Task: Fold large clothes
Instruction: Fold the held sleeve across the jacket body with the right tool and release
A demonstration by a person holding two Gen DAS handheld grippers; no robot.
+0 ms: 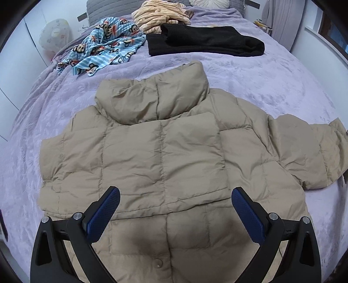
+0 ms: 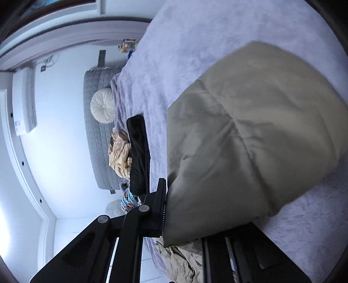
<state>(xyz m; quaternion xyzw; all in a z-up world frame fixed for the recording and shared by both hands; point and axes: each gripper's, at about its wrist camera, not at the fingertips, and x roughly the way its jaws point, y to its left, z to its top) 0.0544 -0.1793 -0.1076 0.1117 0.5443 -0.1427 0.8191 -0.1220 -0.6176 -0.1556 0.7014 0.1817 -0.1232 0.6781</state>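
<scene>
Nearby, left claw (image 1: 175, 199) released above jacket (image 1: 165, 152), right claw (image 2: 174, 209) grasping its sleeve (image 2: 250, 141), black garment (image 1: 204, 40) beyond.

Bare lilac bedspread (image 1: 271, 82) lies open left and right of the beige puffer jacket (image 1: 165, 152). Far side is crowded: black garment (image 1: 204, 41), monkey-print cloth (image 1: 104, 52), striped heap (image 1: 158, 15).

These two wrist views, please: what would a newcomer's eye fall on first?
A puffy beige jacket lies spread across the lilac bedspread, filling the middle of the left view. The right tongs are shut on one sleeve, while the left tongs hang open above the hem. Folded black clothing lies beyond the collar.
</scene>
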